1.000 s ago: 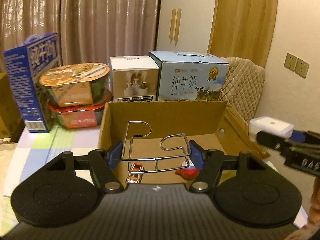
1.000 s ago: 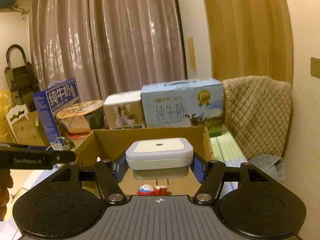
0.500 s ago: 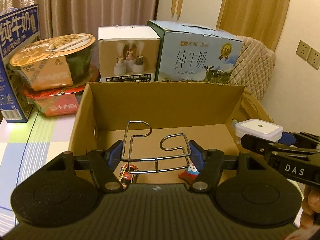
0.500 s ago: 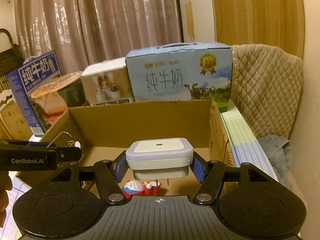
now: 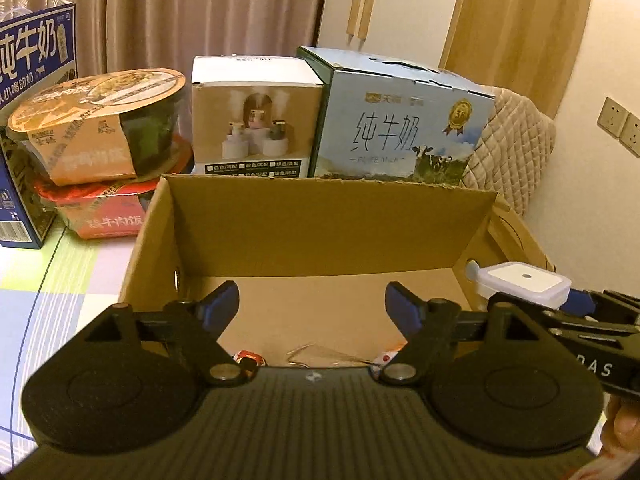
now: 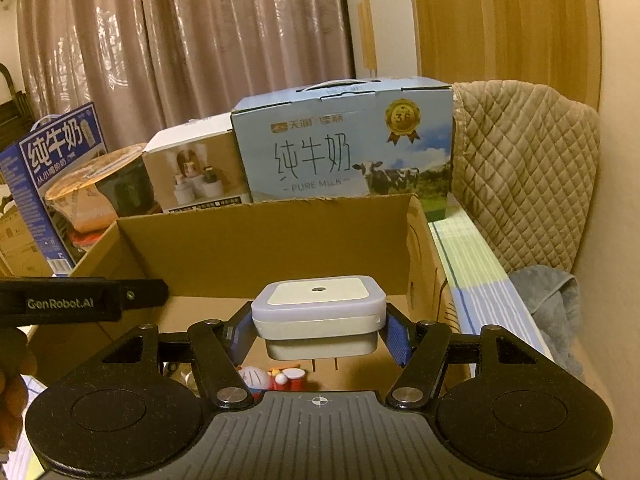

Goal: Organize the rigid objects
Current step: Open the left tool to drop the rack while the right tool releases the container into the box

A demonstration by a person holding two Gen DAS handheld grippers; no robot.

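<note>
Gone from my left gripper [image 5: 312, 304] is the wire rack it pinched a second ago; its jaws have just been opening and now stand spread with nothing between them, over the open cardboard box [image 5: 320, 220]. A thin bit of wire [image 5: 320, 354] shows low on the box floor just past the gripper body, though I cannot tell its pose. My right gripper [image 6: 318, 330] is clamped on the white square plug-in light [image 6: 318, 312], blue pads pressed to both its sides, holding it level above the box floor by the right wall. Beneath it lies a small toy figure [image 6: 272, 378]. Milk cartons and noodle bowls stand behind the box.
</note>
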